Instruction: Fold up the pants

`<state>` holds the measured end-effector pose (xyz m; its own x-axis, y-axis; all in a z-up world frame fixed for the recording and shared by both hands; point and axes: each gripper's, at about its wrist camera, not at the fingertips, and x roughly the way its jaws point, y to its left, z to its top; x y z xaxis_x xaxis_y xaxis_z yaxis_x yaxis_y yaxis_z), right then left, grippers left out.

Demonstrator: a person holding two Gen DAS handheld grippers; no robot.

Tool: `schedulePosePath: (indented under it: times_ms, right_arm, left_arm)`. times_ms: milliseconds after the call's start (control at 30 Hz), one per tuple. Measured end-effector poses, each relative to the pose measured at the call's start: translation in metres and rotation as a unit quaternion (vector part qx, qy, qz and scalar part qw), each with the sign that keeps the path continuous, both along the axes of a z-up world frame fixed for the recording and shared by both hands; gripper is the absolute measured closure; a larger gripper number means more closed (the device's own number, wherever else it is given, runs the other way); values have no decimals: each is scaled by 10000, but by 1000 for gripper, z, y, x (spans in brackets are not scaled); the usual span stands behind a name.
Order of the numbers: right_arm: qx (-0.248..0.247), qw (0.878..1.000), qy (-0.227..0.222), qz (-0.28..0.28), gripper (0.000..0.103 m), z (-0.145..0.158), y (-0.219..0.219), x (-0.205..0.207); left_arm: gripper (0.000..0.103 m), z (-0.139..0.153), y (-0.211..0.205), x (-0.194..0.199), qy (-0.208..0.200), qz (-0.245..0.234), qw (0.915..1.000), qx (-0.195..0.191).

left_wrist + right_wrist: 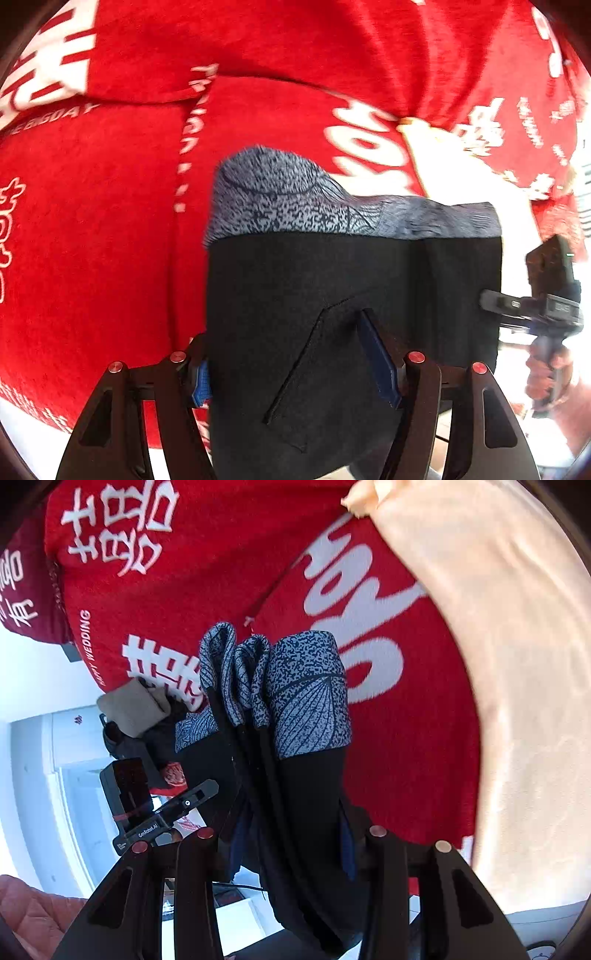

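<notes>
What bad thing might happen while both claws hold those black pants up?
The pants hang in the air over the red blanket, gathered in uneven pleats in the right claw; the fold may land crooked. The left claw pinches only an edge, so the fabric might slip out.

Both fisheye views are brightly lit, with colours vivid and straight lines bowed towards dark, vignetted corners. In the left wrist view the right edge burns out to white glare, and the red blanket (110, 221) smears with motion blur. The black pants (314, 794) lose detail in shadow.
</notes>
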<state>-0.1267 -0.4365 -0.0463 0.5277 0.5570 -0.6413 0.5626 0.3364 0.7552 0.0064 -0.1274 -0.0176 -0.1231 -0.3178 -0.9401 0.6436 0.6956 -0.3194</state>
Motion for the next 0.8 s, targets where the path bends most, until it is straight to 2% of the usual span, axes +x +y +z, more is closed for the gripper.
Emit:
schedulePosePath:
  times_ms: [67, 100, 133, 200, 267, 333, 400, 433, 467, 500, 533, 667, 733, 800]
  right_arm:
    - [-20, 9999, 104, 58, 58, -11, 9, 7]
    - [-81, 9997, 195, 109, 58, -18, 12, 11]
    - [-166, 9993, 297, 158, 58, -23, 12, 13]
    - [-464, 9958, 724, 317, 56, -35, 14, 21]
    - [-782, 9895, 1137, 438, 51, -40, 15, 25]
    - [-977, 9861, 1252, 490, 49, -35, 15, 28]
    - [-1420, 9773, 1444, 625, 50, -22, 20, 31]
    - [-1602, 9730, 1514, 691, 51, -17, 21, 33]
    - [-1893, 9661, 1586, 752, 61, -8, 23, 35]
    - [-2107, 9622, 1550, 753, 79, 2, 24, 37]
    - [-2231, 9608, 1478, 729, 84, 10, 24, 39]
    - [-2522, 9614, 914, 618, 87, 41, 30, 58]
    - [-2558, 9596, 888, 769, 87, 36, 34, 74]
    - [-2717, 9509, 1095, 999, 87, 16, 41, 87]
  left_arm:
    - [34, -21, 3, 5, -301, 96, 9985, 448]
    - [28, -30, 6, 9, -413, 142, 9970, 637]
    - [23, -31, 10, 13, -365, 245, 9974, 570]
    - [23, -26, 17, 18, -368, 382, 9972, 534]
    - [23, -16, 21, 21, -658, 395, 9951, 631]
    - [23, 0, 24, 24, -776, 342, 9953, 462]
    - [23, 11, 22, 24, -846, 316, 9957, 193]
    - [23, 15, 20, 24, -845, 243, 9961, 105]
    - [23, 18, 15, 21, -864, 150, 9961, 8]
    - [23, 20, 8, 17, -871, 28, 9961, -115]
    - [23, 19, 1, 13, -867, -62, 9960, -196]
    - [23, -3, -26, -2, -843, -296, 9956, -272]
    - [23, -23, -35, -1, -920, -190, 9955, -84]
    - [21, -39, -37, 5, -916, -28, 9958, -36]
